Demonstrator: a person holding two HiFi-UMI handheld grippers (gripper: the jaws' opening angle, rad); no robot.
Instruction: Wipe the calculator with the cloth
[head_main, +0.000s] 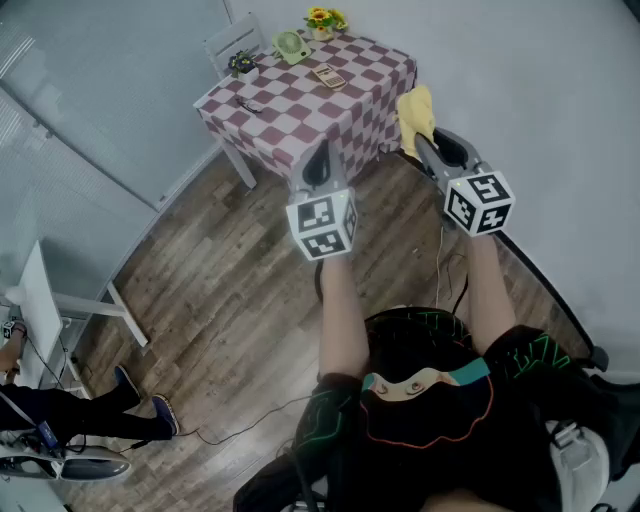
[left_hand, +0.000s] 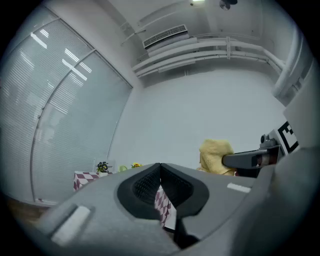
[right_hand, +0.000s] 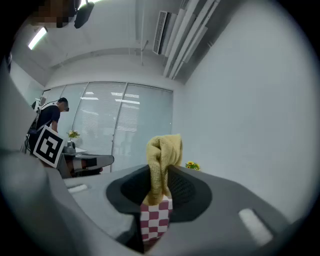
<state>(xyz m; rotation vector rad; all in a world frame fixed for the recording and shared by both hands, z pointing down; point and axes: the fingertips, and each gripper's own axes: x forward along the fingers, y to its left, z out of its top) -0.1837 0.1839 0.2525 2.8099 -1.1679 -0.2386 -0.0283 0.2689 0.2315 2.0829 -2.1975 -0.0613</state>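
Observation:
A tan calculator lies on the red-and-white checked table far ahead in the head view. Both grippers hover over the wooden floor, short of the table. My right gripper is shut on a yellow cloth, which bunches up above the jaws. The left gripper is shut with nothing in it. In the left gripper view the cloth shows off to the right, ahead of the other gripper.
On the table stand a green fan, a pot of yellow flowers, a small plant and a dark object. A white chair is behind it. A white desk and another person's legs are at lower left. Cables trail on the floor.

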